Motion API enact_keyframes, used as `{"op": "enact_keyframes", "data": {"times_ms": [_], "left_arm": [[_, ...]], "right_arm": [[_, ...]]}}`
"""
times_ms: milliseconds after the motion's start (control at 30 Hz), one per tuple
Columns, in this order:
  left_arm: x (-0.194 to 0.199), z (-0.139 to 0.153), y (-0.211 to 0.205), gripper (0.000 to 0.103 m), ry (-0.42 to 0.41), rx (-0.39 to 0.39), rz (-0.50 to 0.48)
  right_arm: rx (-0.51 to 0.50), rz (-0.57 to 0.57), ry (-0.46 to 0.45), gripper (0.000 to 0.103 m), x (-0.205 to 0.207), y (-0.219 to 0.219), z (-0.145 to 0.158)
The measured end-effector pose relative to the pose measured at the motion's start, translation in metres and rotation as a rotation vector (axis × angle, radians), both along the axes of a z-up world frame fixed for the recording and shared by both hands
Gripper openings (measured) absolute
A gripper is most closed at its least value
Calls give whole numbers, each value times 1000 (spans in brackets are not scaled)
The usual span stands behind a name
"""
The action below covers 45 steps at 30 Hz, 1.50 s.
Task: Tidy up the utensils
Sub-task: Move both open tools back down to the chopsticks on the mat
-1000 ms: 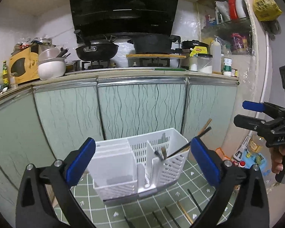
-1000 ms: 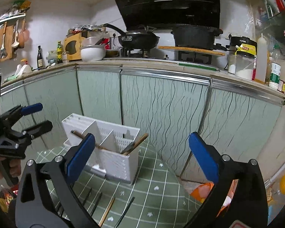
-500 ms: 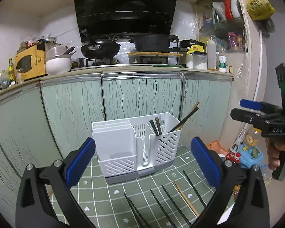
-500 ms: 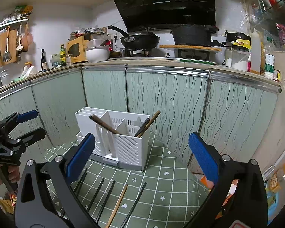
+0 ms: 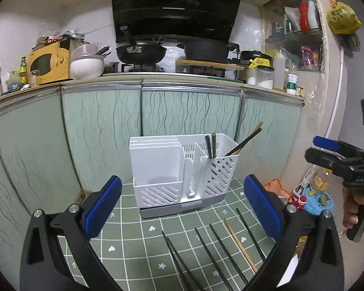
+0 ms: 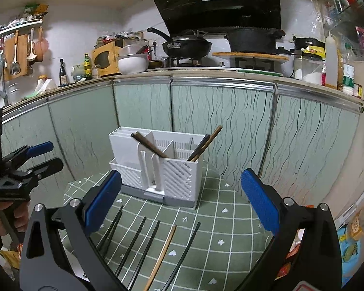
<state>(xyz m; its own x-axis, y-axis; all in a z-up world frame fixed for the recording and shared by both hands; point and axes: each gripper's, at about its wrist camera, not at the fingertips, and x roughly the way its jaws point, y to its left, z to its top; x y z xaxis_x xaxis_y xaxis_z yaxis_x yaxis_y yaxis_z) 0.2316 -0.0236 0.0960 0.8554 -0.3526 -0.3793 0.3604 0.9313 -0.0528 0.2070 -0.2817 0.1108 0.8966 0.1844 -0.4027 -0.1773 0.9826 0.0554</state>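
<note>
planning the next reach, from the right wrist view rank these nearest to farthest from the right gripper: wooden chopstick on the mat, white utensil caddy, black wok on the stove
1. Wooden chopstick: on the green mat, just ahead of the open right gripper.
2. White utensil caddy: farther back on the mat, against the cabinets.
3. Black wok: up on the stove, farthest.

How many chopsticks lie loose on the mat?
6, in a row before the holder: a black pair leftmost, two black, one wooden, one black rightmost. More may hide behind fingers.

white caddy (image 5: 182, 167), green heart-print grid mat (image 5: 143, 240), blue-padded black tongs (image 5: 182, 198).
</note>
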Motion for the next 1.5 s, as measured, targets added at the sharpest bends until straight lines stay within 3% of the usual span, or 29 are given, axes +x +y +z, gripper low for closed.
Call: {"op": "enact_keyframes", "data": {"times_ms": [533,733,1033,1500], "left_arm": [[-4,-7,-9,98,8,-18,-21],[-26,-12,-6,98,-7,37,0],[-57,-44,15,98,10,52,50],[-72,-119,31,98,116,71,71]], "right_arm": [[-14,8,43,95,-17,-2,-27],[-44,-22,38,95,-39,-5,-34],[-79,-85,60,95,-76,-17,-71],[-103,-85,145,94,-83,-10,-135]]}}
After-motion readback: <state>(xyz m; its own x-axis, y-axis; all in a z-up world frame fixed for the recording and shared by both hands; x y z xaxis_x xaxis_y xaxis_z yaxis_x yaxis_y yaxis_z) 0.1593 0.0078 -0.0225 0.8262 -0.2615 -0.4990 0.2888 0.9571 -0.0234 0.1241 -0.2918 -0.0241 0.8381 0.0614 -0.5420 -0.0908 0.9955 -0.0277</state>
